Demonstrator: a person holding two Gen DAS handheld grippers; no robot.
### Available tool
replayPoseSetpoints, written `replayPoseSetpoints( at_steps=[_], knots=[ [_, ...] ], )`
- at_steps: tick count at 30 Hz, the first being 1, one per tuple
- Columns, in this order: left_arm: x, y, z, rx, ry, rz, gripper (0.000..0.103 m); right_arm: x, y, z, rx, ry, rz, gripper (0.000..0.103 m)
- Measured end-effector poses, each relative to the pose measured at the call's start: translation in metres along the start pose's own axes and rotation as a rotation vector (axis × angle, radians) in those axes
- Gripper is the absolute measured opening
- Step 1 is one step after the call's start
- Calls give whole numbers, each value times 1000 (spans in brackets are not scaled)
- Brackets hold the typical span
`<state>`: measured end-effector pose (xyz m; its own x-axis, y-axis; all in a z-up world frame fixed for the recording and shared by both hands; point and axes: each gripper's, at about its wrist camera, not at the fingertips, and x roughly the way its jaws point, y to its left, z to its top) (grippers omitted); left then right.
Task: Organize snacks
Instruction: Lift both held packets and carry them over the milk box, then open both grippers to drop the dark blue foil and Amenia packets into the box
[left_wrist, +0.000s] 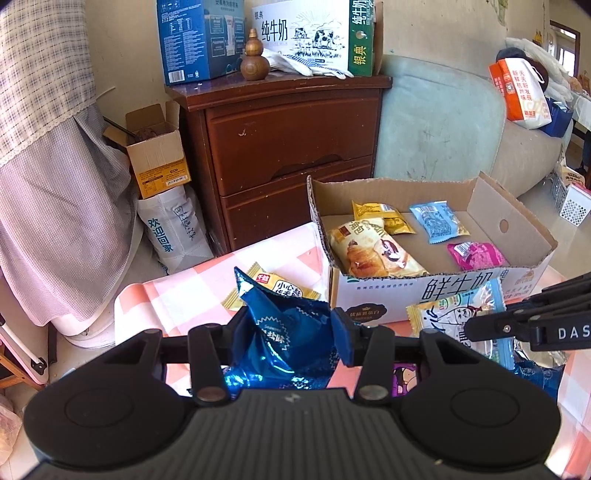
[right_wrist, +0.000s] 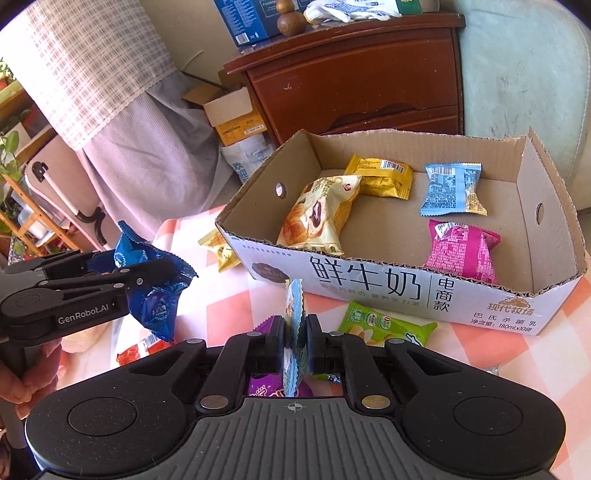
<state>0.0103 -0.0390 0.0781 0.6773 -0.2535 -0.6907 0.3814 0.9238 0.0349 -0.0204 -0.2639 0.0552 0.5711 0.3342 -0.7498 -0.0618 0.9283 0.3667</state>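
Right wrist alone shows green packet — beside box.

Both grippers clamped, tilted downward

The left gripper is closed on a blue packet; the right gripper is pinched on a thin packet.

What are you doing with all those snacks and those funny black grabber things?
A person is tidying snacks into a cardboard box on a checked table. The left gripper has its fingers closed on a shiny blue packet, and the right gripper pinches a thin pale blue packet edge-on. Five snacks already lie in the box. A green packet and a yellow packet wait on the table.
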Motion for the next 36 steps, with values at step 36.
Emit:
replayPoseSetpoints(
  at_steps=[36],
  knots=[
    [22,-59,76,-27,-142,-34,45,-60,-34,48,-9,-309,-121,11]
  ],
)
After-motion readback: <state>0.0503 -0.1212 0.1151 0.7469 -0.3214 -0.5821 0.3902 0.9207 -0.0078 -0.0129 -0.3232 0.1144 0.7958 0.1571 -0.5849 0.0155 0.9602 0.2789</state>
